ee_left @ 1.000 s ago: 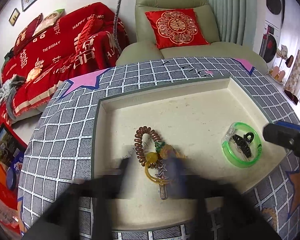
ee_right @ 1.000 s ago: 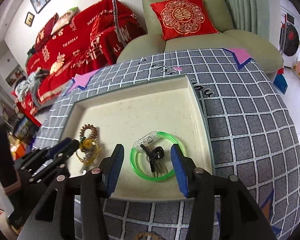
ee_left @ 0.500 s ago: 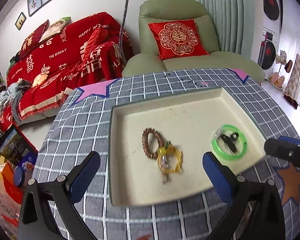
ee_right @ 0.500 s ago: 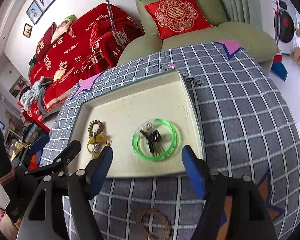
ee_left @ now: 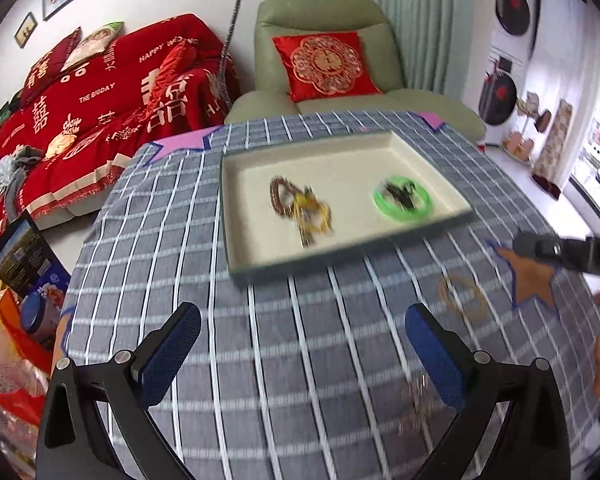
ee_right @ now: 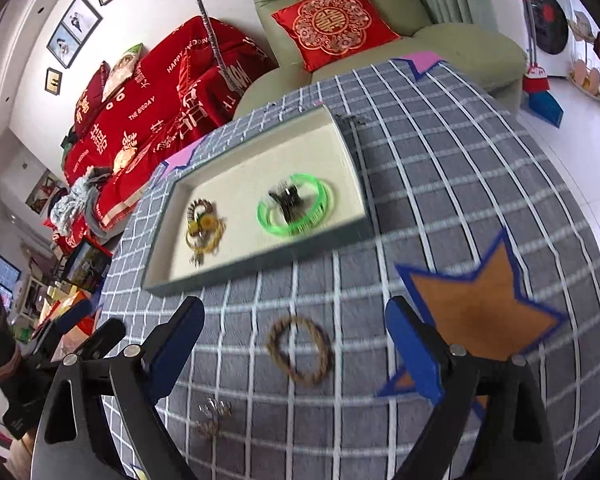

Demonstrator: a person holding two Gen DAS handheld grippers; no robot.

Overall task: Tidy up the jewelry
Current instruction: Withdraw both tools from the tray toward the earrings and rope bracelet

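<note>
Two grippers: both hang above the checked cloth on the near side of the tray, each with its blue-padded fingers spread wide and nothing between them.
Table: a round top under a grey cloth (ee_right: 440,184) with white grid lines and star patches, an orange star (ee_right: 480,312) lying at the right gripper's side.
Tray: a cream tray (ee_left: 260,240) with a dark rim sits in the middle of the cloth, holding two clusters of jewelry well apart.
Left gripper: the left gripper (ee_left: 304,356) is wide apart over bare cloth, tray ahead of it; a small silvery piece (ee_left: 416,404) lies blurred on the cloth just inside its right finger.
Right gripper: the right gripper (ee_right: 296,356) is wide apart too, framing a brown rope bracelet (ee_right: 300,350) that lies flat on the cloth between its fingers, untouched.
Green bangle: a bright green bangle (ee_right: 296,210) rests in the tray's right half with a black hair clip (ee_right: 286,198) inside its ring.
Bead cluster: in the tray's left half a brown bead bracelet (ee_left: 280,196) touches a tangle of yellow cord (ee_left: 314,216); detail is lost to blur.
Silver piece: seen from the right wrist, the small silvery item (ee_right: 214,410) lies on the cloth near the right gripper's left finger, outside the tray.
</note>
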